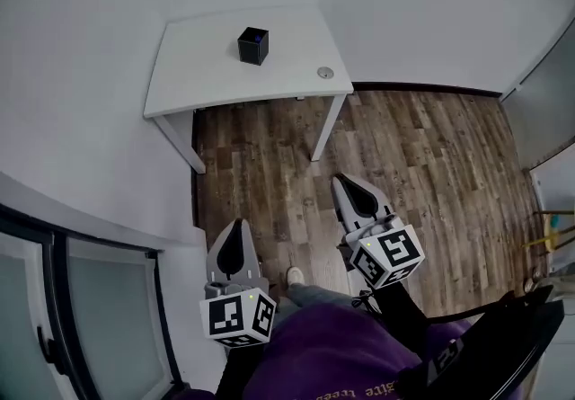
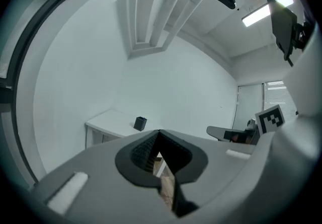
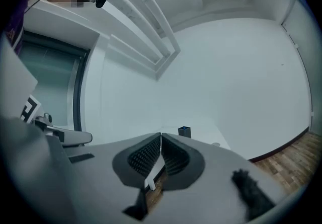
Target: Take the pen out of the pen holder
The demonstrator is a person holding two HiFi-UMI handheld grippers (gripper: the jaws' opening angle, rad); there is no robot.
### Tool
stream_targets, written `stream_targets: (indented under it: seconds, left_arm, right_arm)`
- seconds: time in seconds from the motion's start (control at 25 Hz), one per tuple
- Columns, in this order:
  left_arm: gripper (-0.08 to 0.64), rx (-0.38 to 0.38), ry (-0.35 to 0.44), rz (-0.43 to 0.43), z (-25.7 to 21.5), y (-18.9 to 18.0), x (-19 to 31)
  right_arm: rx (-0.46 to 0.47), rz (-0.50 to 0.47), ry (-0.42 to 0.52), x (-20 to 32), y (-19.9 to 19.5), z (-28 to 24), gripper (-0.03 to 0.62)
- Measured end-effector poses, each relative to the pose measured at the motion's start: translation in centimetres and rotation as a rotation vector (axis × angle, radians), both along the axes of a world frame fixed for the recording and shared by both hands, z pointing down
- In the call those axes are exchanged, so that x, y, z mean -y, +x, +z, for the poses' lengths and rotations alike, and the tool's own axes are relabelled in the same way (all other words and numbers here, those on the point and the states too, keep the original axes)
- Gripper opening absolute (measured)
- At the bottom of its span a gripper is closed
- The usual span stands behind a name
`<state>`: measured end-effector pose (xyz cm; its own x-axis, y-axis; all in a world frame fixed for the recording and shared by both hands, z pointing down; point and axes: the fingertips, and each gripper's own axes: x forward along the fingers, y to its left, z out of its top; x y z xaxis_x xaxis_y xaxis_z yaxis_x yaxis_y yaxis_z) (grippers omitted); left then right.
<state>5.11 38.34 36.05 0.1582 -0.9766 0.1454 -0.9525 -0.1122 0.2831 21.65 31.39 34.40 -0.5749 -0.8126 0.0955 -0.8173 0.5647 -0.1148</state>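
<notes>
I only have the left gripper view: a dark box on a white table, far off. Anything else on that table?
Observer: Yes. The head view shows a small round grey disc near the table's near right corner, apart from the pen holder.
Operator: Is the right gripper holding anything?
Observer: No. In the right gripper view the right gripper has its jaws together, nothing between them.
Operator: What lies between me and the table?
Observer: Wood floor; the head view shows the left gripper well short of the table.
</notes>
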Motion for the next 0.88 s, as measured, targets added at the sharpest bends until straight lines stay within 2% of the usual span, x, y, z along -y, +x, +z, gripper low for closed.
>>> stream_targets:
  seconds: [0.4, 0.68, 0.88]
  left_arm:
    - [0.006, 0.016, -0.039, -0.024, 1.0, 0.0, 4.9]
    - [0.006, 0.017, -0.045, -0.013, 1.8, -1.6, 10.8]
    - [0.006, 0.050, -0.028, -0.002, 1.3, -4.3, 15.9]
  right_arm:
    - [0.010, -0.026, -0.035, 5.2, -0.3, 1.6, 0.012]
    - [0.003, -0.014, -0.046, 11.0, -1.9, 2.5, 0.012]
    - [-0.014, 0.023, -0.052, 15.9, -4.2, 2.7, 0.012]
